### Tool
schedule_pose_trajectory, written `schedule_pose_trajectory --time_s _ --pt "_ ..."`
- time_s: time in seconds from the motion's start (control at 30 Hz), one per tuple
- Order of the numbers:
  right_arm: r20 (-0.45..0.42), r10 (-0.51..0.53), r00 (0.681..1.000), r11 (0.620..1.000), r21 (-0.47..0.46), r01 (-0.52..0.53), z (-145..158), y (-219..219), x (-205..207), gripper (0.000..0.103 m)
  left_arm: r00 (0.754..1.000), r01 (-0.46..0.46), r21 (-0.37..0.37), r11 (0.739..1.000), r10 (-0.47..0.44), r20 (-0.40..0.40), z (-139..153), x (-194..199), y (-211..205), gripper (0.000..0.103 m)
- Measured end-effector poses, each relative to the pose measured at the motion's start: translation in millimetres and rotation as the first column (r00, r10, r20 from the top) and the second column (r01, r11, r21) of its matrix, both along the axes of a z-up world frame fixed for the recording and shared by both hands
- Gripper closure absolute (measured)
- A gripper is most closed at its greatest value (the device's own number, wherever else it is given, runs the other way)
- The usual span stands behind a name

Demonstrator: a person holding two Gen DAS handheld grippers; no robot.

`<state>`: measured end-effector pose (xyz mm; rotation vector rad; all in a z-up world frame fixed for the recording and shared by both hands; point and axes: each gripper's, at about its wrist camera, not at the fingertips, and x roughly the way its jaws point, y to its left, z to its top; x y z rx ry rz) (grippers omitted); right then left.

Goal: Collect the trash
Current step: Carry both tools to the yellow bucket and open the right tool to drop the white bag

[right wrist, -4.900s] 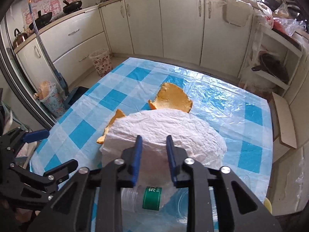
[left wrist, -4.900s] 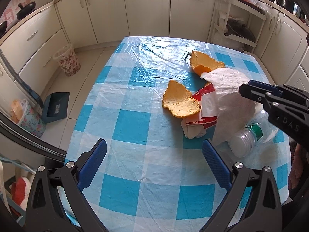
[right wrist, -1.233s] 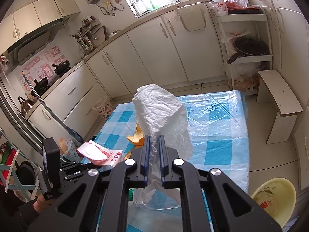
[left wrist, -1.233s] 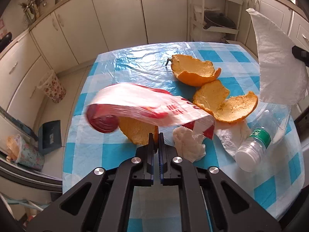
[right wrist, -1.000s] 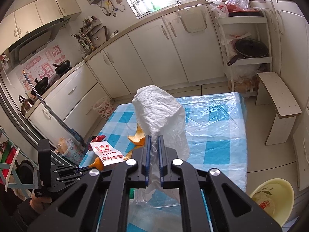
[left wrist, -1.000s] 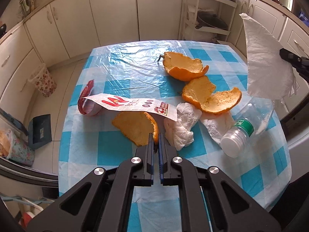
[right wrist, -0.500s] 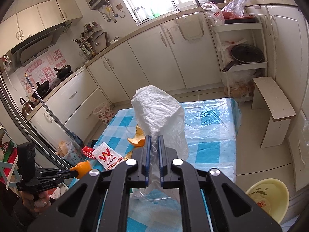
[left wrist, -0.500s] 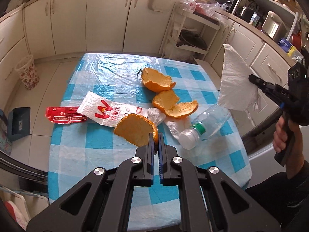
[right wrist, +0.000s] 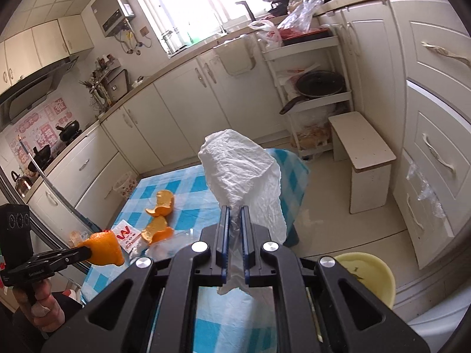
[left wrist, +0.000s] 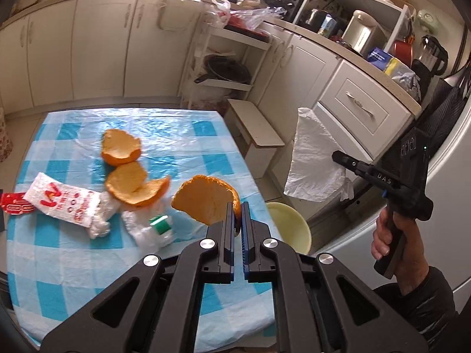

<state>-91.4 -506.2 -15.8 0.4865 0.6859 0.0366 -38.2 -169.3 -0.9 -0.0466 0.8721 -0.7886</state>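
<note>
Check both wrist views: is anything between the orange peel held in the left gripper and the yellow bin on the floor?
Nothing visible blocks it. The left gripper holds the orange peel up at the table's edge, and the yellow bin sits open just beyond. The right gripper holds its white paper off to the side.

Checked table [left wrist: 73, 264]: peels [left wrist: 134, 182], wrapper [left wrist: 59, 203], bottle [left wrist: 150, 231]
</note>
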Motion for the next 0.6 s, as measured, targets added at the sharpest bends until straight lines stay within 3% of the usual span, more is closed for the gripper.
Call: schedule_pose_trajectory --time_s 0.33,0.6 --pt "-0.125 -0.141 0.982 0.989 0.035 0.146 -43 -63 -35 0.095 0.989 0.142 0.02 0.99 -0.141 -0.045 -26 -31 -146 0.099" --pt "-0.262 -0.168 0.95 0.978 0.073 0.193 -91 -87 -28 0.095 0.98 0.178 0.055 0.983 -0.171 -0.104 -62 -32 -207 0.099"
